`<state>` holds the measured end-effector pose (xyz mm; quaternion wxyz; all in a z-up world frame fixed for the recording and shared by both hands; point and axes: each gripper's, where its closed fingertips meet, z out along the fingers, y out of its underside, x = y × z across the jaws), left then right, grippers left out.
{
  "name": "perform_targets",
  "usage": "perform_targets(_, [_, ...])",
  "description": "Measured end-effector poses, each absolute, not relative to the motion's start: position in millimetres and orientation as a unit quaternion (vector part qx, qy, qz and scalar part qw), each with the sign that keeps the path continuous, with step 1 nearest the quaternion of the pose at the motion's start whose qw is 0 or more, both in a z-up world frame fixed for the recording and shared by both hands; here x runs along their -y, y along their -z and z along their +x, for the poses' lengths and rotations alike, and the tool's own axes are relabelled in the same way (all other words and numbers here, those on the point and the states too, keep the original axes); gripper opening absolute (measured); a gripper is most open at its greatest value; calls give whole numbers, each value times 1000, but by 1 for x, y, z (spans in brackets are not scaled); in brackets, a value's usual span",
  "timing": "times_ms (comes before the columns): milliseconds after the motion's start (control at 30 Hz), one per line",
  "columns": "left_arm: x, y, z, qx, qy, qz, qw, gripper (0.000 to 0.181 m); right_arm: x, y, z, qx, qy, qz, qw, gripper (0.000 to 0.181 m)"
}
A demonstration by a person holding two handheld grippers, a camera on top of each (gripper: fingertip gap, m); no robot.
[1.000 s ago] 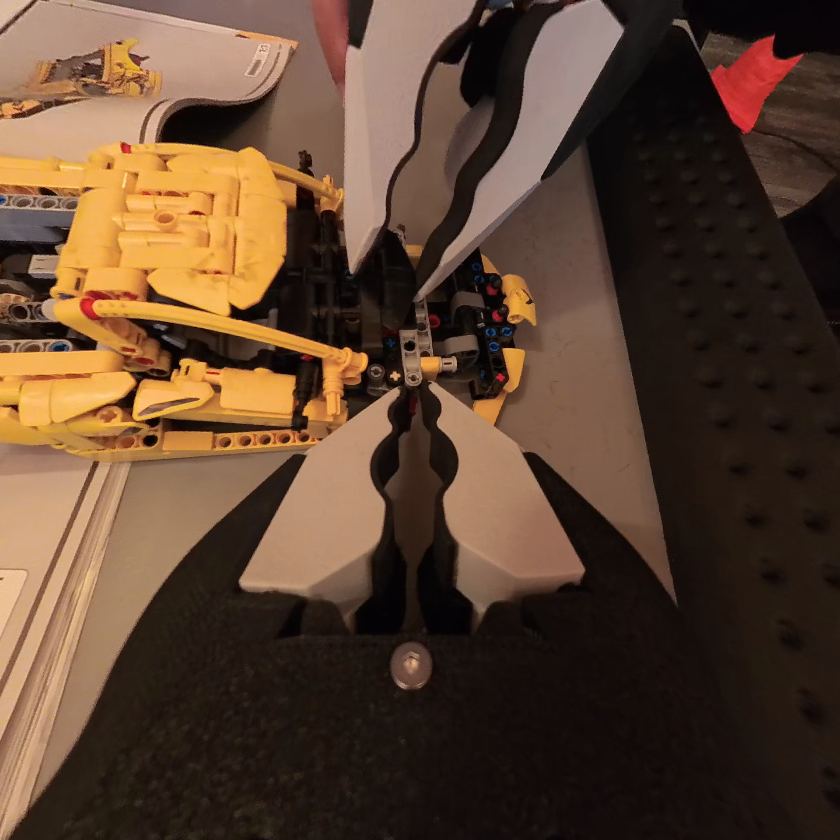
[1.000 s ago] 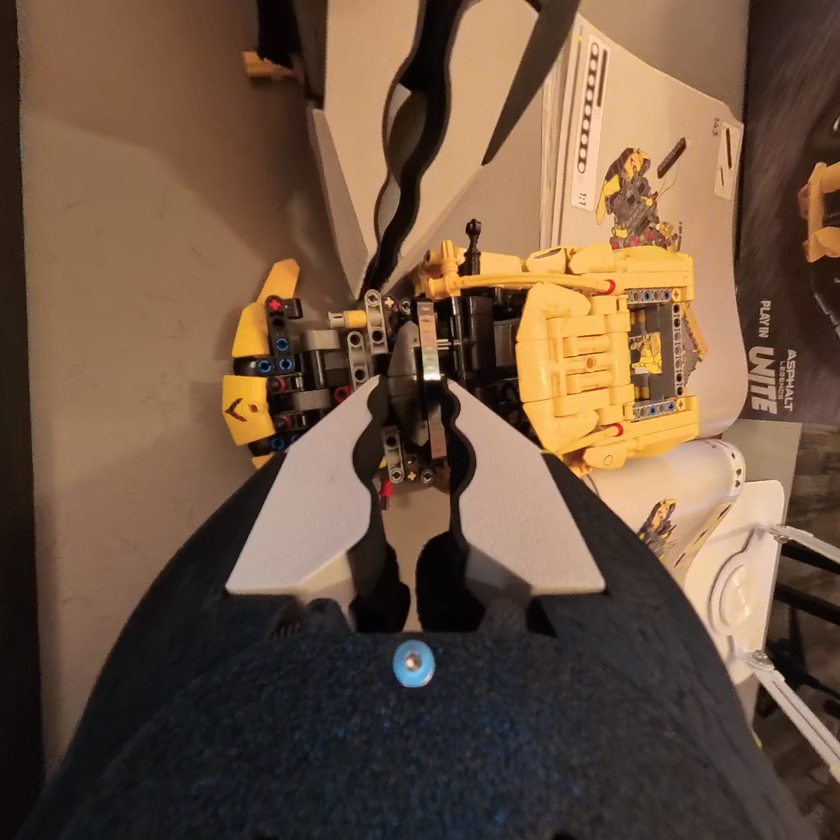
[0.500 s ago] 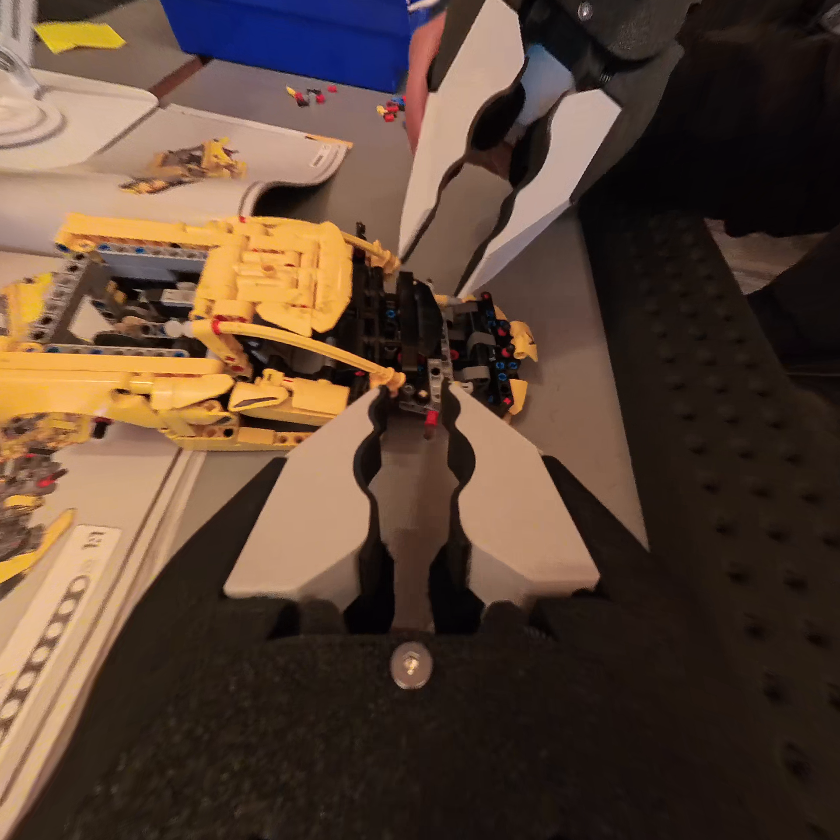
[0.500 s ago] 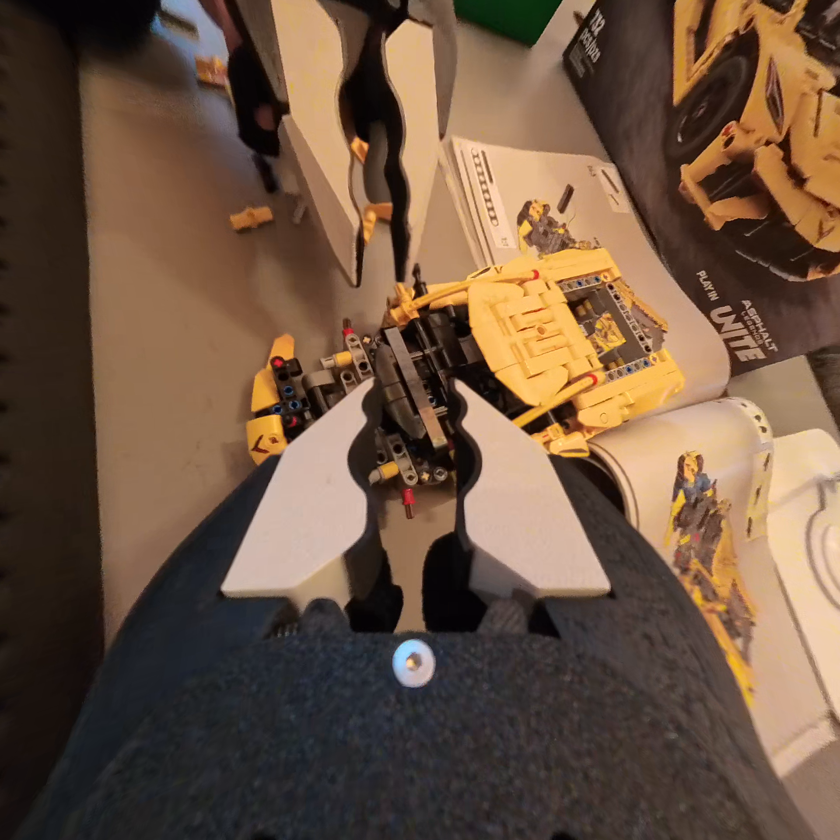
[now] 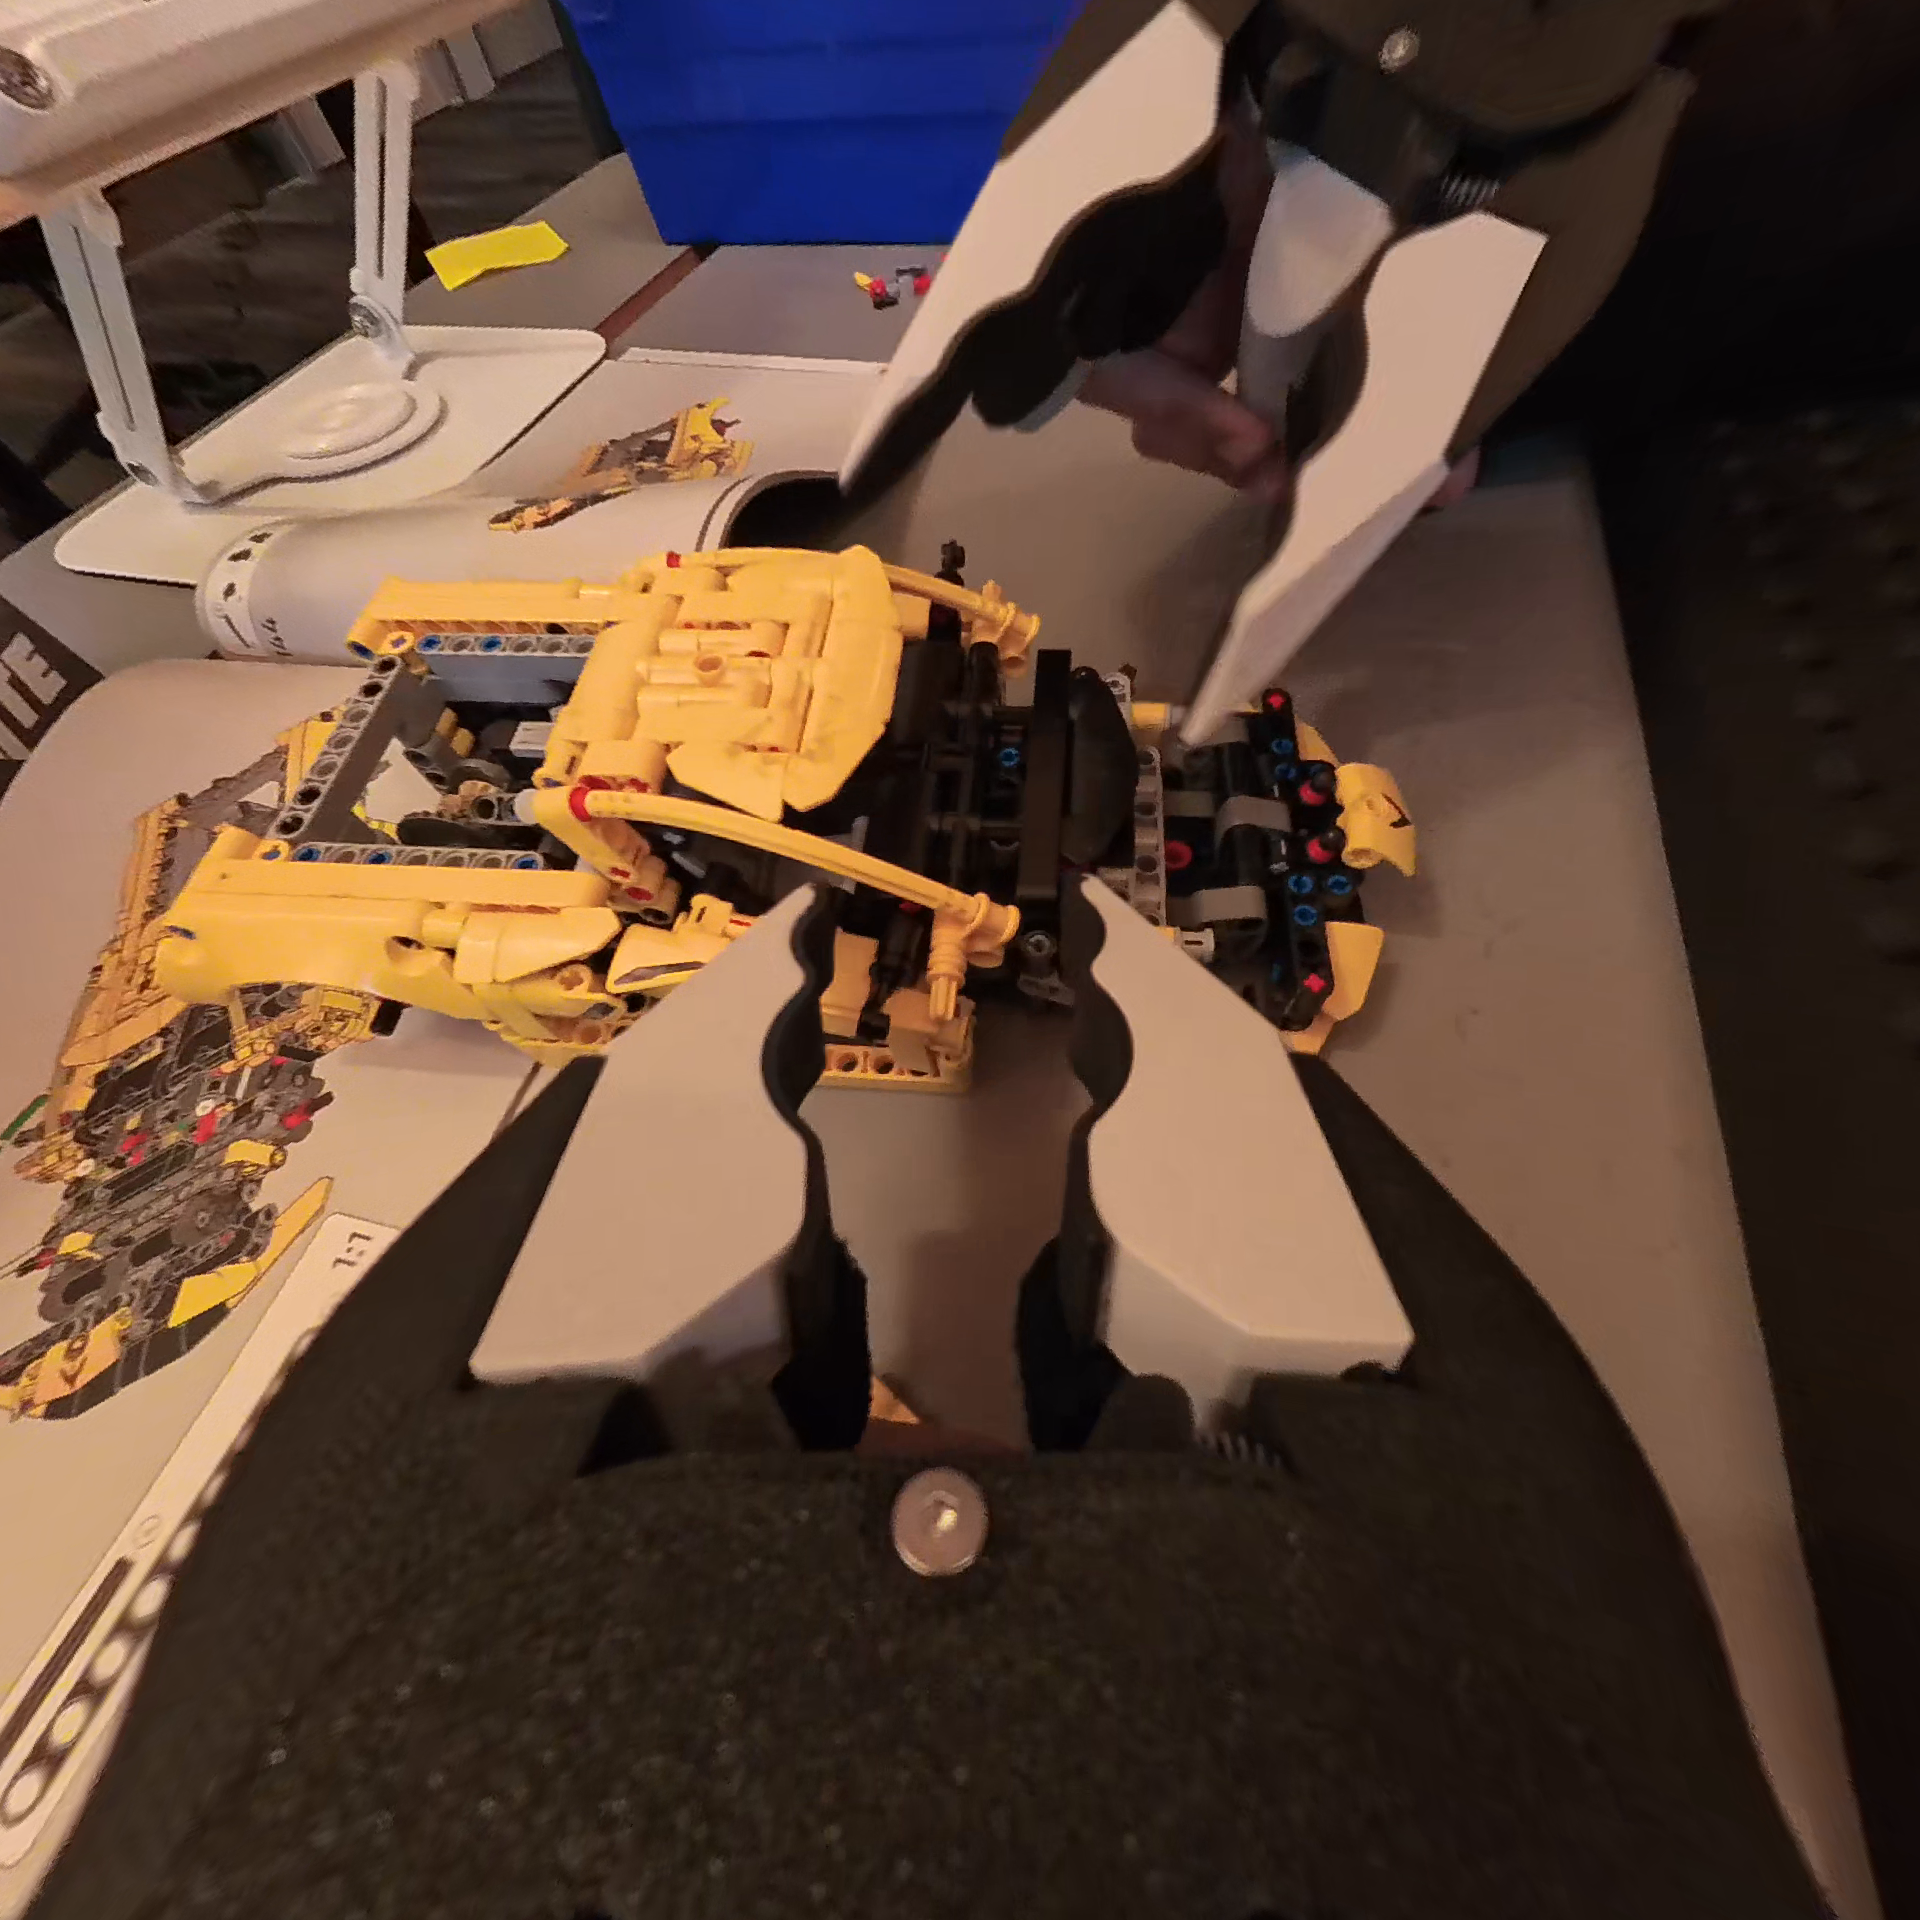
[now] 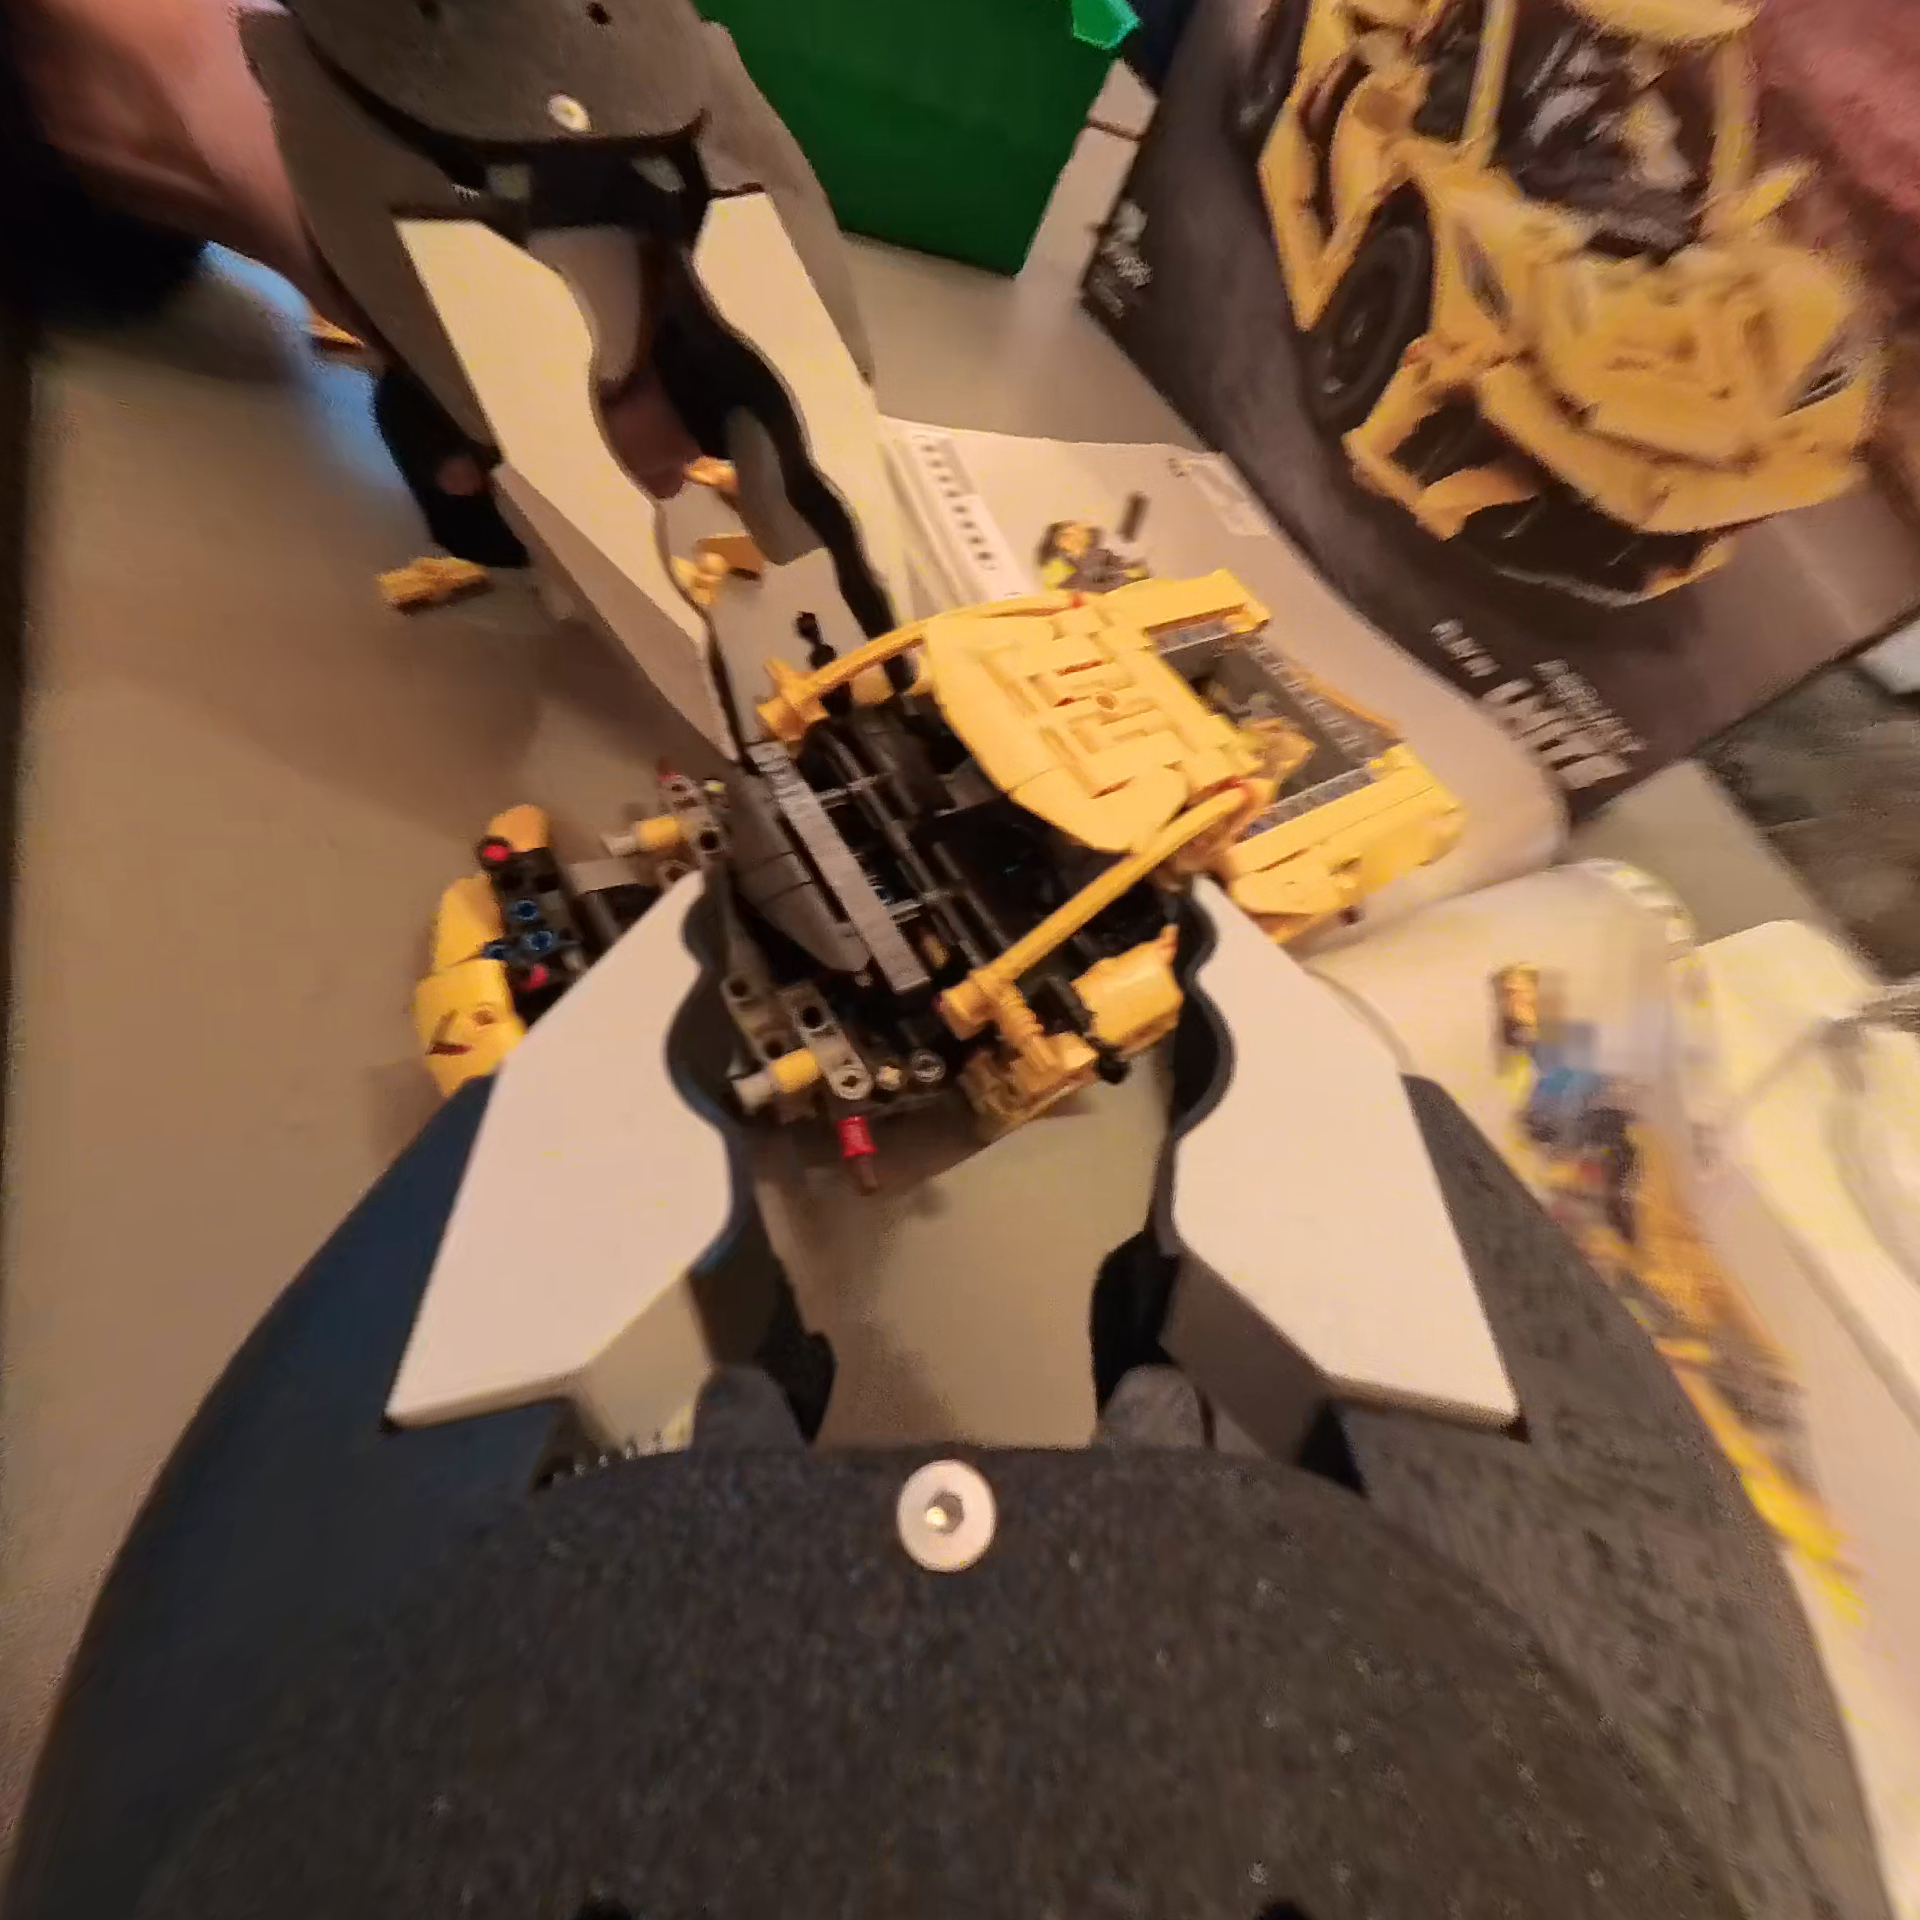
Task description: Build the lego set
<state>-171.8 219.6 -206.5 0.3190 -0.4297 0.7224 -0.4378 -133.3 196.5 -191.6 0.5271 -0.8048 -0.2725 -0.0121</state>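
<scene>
Our left gripper (image 5: 940, 904) stands with its jaws apart and nothing between the fingers, its tips hanging just over the near edge of the lego car (image 5: 790, 790), about where the yellow body meets the black middle section. Our right gripper (image 6: 940, 894) is spread wide as well and grips nothing; its fingers straddle the car's black and grey framework, though we cannot tell whether they touch it. In the left wrist view, one right fingertip reaches down beside the car's grey and black nose piece. The half-built car lies on the grey table (image 5: 1507, 1091), its tail resting on the open instruction booklet (image 5: 208, 1195). Farther off we see a white stand (image 5: 343, 405) and a blue bin (image 5: 831, 114); the right wrist view shows the set's box (image 6: 1507, 343), a green bin (image 6: 935, 114) and loose yellow pieces (image 6: 431, 582).
</scene>
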Motion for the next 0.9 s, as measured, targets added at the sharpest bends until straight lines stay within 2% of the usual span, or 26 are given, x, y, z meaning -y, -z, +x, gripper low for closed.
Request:
perform_targets(67, [-218, 206, -172, -721, 446, -432, 308, 44, -198, 203, -137, 263, -28, -816, 514, 98])
perform_targets(133, [-216, 206, -171, -717, 452, -437, 300, 46, -200, 209, -135, 263, -38, -823, 502, 98])
perform_targets(233, [-213, 205, -170, -713, 458, -444, 291, 53, -202, 207, -143, 255, -88, -815, 514, 87])
perform_targets(600, [-214, 207, -166, -715, 444, -450, 301, 55, -201, 202, -128, 324, -134, -772, 531, 58])
perform_targets(767, [-217, 210, -165, -715, 434, -458, 301, 62, -190, 206, -137, 337, -217, -770, 497, 68])
perform_targets(900, [-219, 209, -166, -709, 445, -461, 295, 65, -195, 211, -132, 356, -161, -775, 497, 53])
